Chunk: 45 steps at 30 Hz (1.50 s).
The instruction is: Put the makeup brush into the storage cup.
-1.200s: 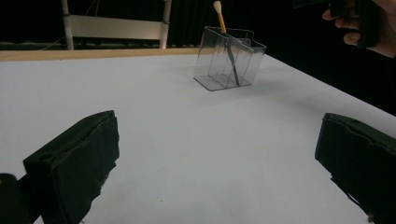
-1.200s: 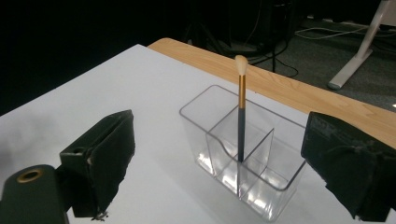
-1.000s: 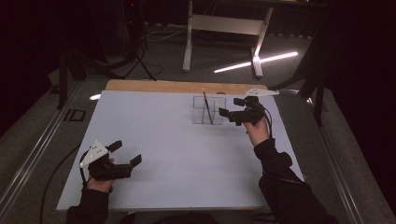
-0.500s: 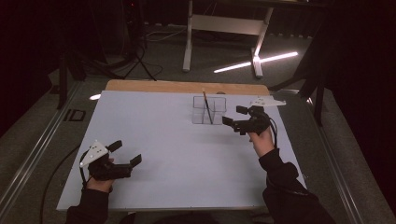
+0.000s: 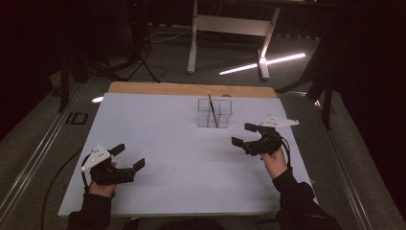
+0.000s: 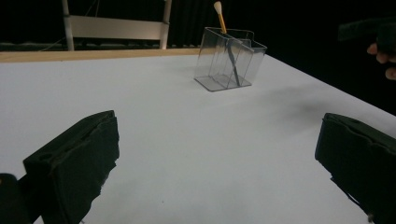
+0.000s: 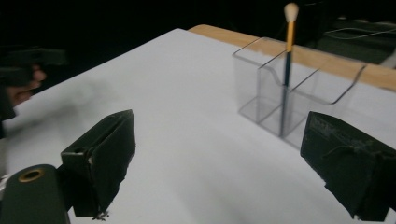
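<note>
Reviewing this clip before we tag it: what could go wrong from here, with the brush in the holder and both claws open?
1. The clear holder looks light and the paintbrush leans in it with its tip above the rim; a bump from the right claw, the nearer one, could tip it.
2. The holder's transparent walls are faint against the white sheet, so a claw could misjudge them.
3. The left claw sits near the sheet's front edge and could snag it.

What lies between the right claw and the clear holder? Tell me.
Nothing: bare white table separates the right claw from the clear holder, seen in the high view.
</note>
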### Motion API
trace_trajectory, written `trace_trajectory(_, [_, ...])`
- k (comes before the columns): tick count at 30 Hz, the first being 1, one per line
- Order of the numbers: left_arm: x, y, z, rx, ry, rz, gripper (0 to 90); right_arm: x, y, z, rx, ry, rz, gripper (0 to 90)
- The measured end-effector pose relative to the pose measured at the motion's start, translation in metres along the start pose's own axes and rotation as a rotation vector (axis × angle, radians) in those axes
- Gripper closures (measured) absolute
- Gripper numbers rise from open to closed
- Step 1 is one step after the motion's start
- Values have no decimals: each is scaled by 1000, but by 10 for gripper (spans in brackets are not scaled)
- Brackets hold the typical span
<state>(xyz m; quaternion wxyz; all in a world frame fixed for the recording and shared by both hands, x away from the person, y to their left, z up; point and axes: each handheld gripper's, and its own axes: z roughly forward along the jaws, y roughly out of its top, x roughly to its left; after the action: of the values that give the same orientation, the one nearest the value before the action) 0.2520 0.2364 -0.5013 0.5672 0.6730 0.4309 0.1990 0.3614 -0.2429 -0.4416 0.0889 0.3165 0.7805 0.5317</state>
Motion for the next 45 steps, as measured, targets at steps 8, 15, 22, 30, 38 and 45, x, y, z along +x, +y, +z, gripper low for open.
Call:
trace_trajectory(8, [1,0,-1,-3,4,-3,0,9,-16,-14,-14,8,-10,100])
trace_trajectory(15, [1,0,-2,-7,4,-8,0,15,-25,-22,-4,-1,-37,100])
trace_trajectory(22, [1,0,-2,-5,4,-4,0,14,-37,-26,-1,-4,-41,101])
trace_trajectory(30, [1,-1,-2,-1,2,-8,0,11,-50,-27,7,2,-50,101])
trace_trajectory(38, [1,-1,-1,1,-5,0,0,4,-59,-21,33,-9,-40,110])
trace_trajectory(45, [0,-2,0,7,-10,3,0,-4,-63,-20,34,-35,-37,111])
